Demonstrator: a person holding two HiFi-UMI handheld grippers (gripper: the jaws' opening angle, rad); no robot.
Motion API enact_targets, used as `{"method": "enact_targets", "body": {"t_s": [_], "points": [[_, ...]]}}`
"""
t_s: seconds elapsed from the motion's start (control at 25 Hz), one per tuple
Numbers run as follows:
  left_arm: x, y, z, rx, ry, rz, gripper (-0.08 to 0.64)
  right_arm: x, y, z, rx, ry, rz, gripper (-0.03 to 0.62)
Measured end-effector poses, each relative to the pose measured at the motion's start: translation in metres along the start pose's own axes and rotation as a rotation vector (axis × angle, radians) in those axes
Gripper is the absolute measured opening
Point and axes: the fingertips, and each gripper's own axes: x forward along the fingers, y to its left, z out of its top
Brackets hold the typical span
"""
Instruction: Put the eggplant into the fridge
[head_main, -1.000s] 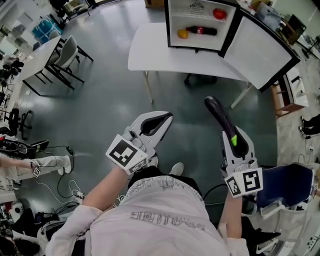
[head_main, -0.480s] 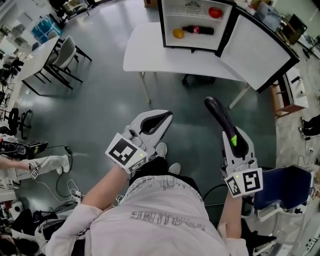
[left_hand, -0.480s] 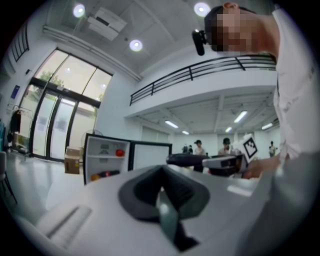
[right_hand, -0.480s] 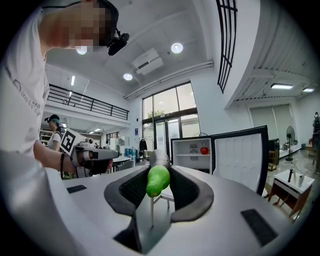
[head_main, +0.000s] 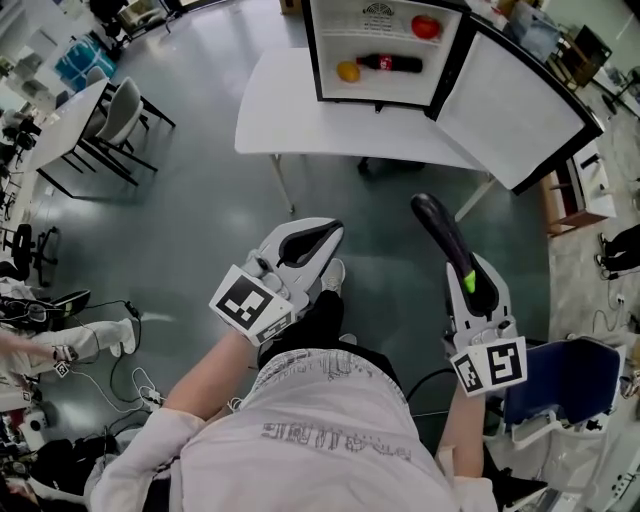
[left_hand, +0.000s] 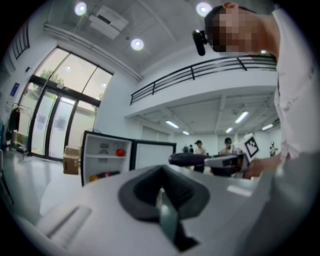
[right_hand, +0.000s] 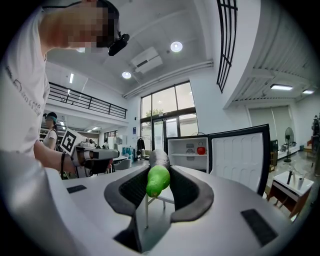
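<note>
1. Head view: open fridge (head_main: 400, 88) has slid left and slightly nearer as the person steps fwd. Right gripper (head_main: 470, 275) is clamped on eggplant (head_main: 438, 228).
2. Left gripper view: left gripper (left_hand: 162, 170) has jaws together, empty.
3. Right gripper view: eggplant's green end is pinched btwn pads, fridge ahead. Approach prob. underway.

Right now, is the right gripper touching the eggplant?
Touching. The right gripper view shows the right gripper shut on the eggplant, with a dark pad pressed against each side of its green end and no gap.
</note>
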Motion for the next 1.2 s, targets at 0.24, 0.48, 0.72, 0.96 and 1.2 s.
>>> {"method": "enact_targets", "body": {"t_s": [0.24,0.48,0.72,0.96,1.2], "points": [[0.024,0.036,-0.007,-0.009,0.003,-0.005,0.009,0.036,-0.018,-0.005,0.002,0.016,-0.008,0.117],[0.048,0.083,-0.008,-0.009,0.016,-0.019,0.009,0.087,-0.030,-0.004,0.008,0.034,-0.016,0.117],[0.081,0.127,-0.019,-0.006,0.038,-0.029,0.009,0.142,-0.053,-0.009,0.020,0.056,-0.014,0.117],[0.095,0.177,-0.033,-0.017,0.071,-0.036,0.009,0.197,-0.058,-0.014,0.025,0.092,-0.011,0.117],[0.110,0.224,-0.031,-0.035,0.060,-0.037,0.009,0.246,-0.062,-0.004,0.009,0.102,-0.010,0.115]]}}
